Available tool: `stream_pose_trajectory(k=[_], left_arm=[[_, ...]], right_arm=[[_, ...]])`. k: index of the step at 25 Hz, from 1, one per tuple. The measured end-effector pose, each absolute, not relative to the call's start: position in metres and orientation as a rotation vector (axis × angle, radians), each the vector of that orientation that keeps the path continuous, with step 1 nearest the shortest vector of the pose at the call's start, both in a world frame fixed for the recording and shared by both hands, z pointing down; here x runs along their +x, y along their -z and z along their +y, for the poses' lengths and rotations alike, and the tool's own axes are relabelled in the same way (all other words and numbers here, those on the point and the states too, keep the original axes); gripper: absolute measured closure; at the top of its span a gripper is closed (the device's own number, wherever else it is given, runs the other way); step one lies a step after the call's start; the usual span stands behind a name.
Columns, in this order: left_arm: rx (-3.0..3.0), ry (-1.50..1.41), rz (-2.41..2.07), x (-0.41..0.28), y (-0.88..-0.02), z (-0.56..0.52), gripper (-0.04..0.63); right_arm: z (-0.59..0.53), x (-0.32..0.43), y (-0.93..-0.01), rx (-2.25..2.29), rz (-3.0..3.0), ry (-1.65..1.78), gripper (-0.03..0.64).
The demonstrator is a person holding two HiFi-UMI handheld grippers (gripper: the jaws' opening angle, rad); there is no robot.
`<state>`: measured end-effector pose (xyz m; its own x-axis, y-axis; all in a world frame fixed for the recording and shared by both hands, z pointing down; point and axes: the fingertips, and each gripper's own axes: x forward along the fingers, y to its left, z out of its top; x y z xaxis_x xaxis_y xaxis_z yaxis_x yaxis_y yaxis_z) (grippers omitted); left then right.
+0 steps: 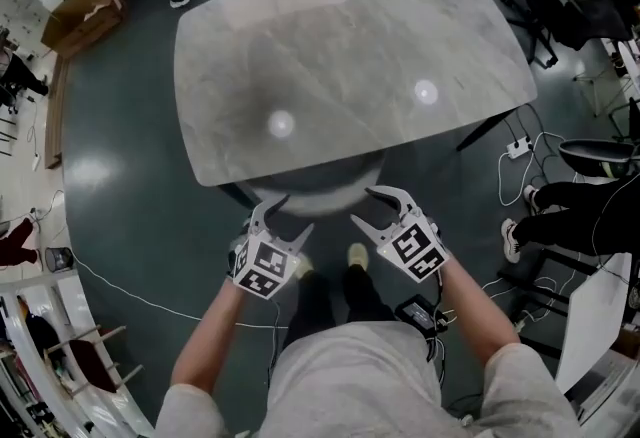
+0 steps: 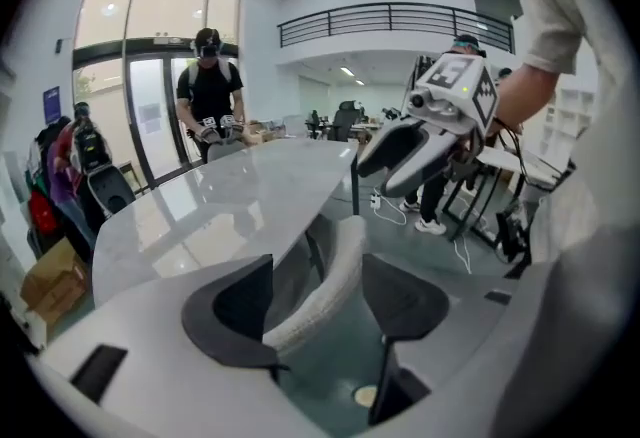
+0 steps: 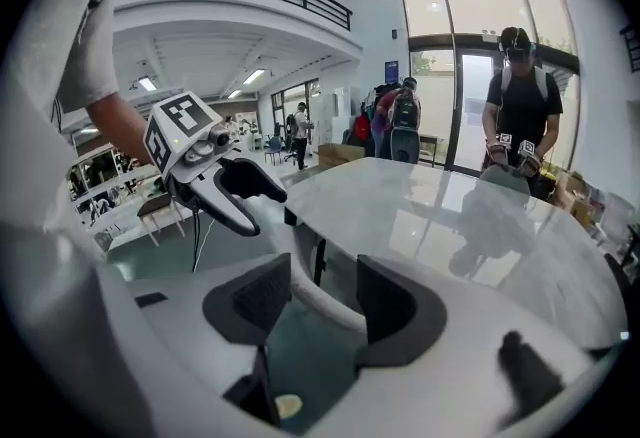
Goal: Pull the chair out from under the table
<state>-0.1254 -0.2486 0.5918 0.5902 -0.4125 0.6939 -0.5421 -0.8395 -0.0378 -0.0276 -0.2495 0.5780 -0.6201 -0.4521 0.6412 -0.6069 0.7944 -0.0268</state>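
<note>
A cardboard box [image 1: 88, 14] lies on the dark floor [image 1: 130, 176] at the far left, well apart from everything else. Nearer, a thin white cable [image 1: 130, 293] trails across the floor toward the person's feet. The grey marble-patterned table [image 1: 350, 56] fills the middle, and its near edge overhangs the chair [image 1: 318, 194], so only the curved pale backrest peeks out from under it.

The left tool [image 1: 287, 218] is at the left part of that backrest. Its jaws are spread wide with the rim running between them, and the pads are not pressed on it. The right tool [image 1: 362, 206] is at the right part of the backrest, also spread wide, with the rim between its jaws and not clamped. The wearer's shoes [image 1: 357, 253] stand just behind the chair.

Across the table a person in black [image 2: 208, 86] stands at the far edge, holding tools as well. To the right, a dark table leg [image 1: 490, 126] slants to the floor, and a white power strip [image 1: 518, 148] with cords lies beside it. Further right are a bystander's dark trousers and shoes [image 1: 560, 211], and black office chairs [image 1: 545, 6] stand at the upper right.
</note>
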Motion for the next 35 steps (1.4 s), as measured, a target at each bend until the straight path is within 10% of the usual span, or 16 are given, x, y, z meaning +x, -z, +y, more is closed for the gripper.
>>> stream_pose_trajectory(k=[35], left_arm=[[2.630,-1.857,-0.152,-0.120,-0.729,-0.254,0.364]], right_arm=[[-0.254,-0.049,-0.730,0.162,-1.930,0.242,0.408]])
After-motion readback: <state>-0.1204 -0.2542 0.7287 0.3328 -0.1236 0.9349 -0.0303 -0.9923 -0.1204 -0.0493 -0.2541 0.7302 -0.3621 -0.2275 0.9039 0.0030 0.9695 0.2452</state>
